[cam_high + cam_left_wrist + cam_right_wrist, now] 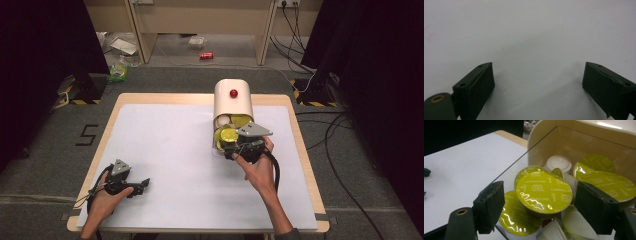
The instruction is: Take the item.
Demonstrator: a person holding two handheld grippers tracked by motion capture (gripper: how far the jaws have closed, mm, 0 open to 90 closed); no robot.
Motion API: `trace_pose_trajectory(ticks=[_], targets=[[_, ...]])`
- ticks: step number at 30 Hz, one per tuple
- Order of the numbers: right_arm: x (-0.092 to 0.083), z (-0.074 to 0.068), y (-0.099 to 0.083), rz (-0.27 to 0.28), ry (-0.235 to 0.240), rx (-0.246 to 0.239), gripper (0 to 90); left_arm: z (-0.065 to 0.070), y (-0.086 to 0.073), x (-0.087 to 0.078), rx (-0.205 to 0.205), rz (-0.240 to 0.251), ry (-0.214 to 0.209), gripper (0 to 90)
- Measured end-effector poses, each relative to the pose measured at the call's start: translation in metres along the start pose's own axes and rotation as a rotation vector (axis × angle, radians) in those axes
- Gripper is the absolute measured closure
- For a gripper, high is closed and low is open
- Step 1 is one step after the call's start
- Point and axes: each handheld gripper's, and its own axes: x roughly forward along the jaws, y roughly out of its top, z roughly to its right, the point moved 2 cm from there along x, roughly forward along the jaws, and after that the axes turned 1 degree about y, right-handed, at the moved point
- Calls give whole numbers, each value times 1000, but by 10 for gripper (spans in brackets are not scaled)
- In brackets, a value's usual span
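A cream container (233, 100) with a red knob (233, 93) lies on its side at the back right of the white table (165, 145). Its clear front end (574, 142) holds several yellow-green foil-topped coffee capsules (227, 134) and a white one (559, 162). My right gripper (227, 146) reaches into that end. Its jaws stand open on either side of a Cappuccino capsule (544, 192), a gap showing at each pad (491, 202). My left gripper (145, 183) rests low at the table's front left, open (537, 82), with bare white surface between its jaws.
The table's wooden edge (300, 145) runs just right of the container. On the floor beyond lie a red can (206, 55), litter (119, 70) and cables (330, 130). Black stands with hazard tape (80, 90) flank the table's far corners.
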Motion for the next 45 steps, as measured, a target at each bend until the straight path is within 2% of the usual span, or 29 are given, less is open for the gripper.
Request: trace_pose_trajectory(ticks=[17,21,23,26,35,45], targets=[[15,-1,0,-26,-14,-4,284,0,0,0,0,0,0,98],[18,0,-1,-27,-17,-12,327,0,0,0,0,0,0,98],[17,1,-1,-17,-22,-16,376,0,0,0,0,0,0,98],[14,3,0,-2,-5,-3,379,0,0,0,0,0,0,98],[11,2,2,6,-14,-34,382,0,0,0,0,0,0,98],[3,3,6,27,-7,-22,383,0,0,0,0,0,-1,99]])
